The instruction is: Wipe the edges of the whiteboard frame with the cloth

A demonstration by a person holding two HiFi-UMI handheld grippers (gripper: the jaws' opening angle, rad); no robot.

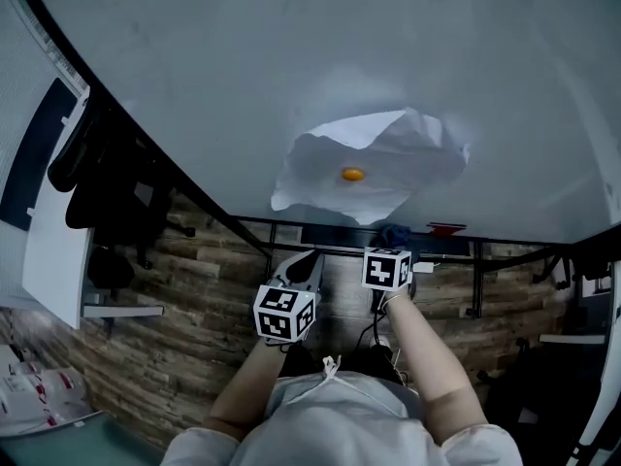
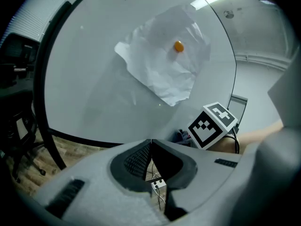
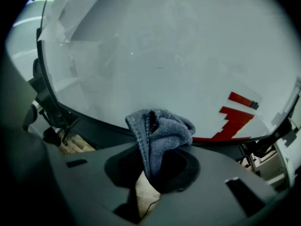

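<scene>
The whiteboard (image 1: 291, 66) fills the upper head view, bordered by a thin black frame (image 1: 320, 223). A crumpled white paper (image 1: 374, 168) hangs on it under an orange magnet (image 1: 352, 174). My right gripper (image 1: 392, 246) is shut on a blue-grey cloth (image 3: 162, 131), which sits just at the frame's lower edge (image 3: 94, 121), near a red marking (image 3: 235, 117). My left gripper (image 1: 307, 257) hangs a little lower and to the left, shut with nothing between its jaws (image 2: 150, 141). From the left gripper view I see the paper (image 2: 164, 60) and the right gripper's marker cube (image 2: 211, 125).
A black chair (image 1: 107, 192) and a white panel (image 1: 53, 250) stand at the left. The board's black stand bars (image 1: 475, 280) run under the frame above a wood-plank floor (image 1: 175, 309). More dark furniture sits at the right (image 1: 572, 357).
</scene>
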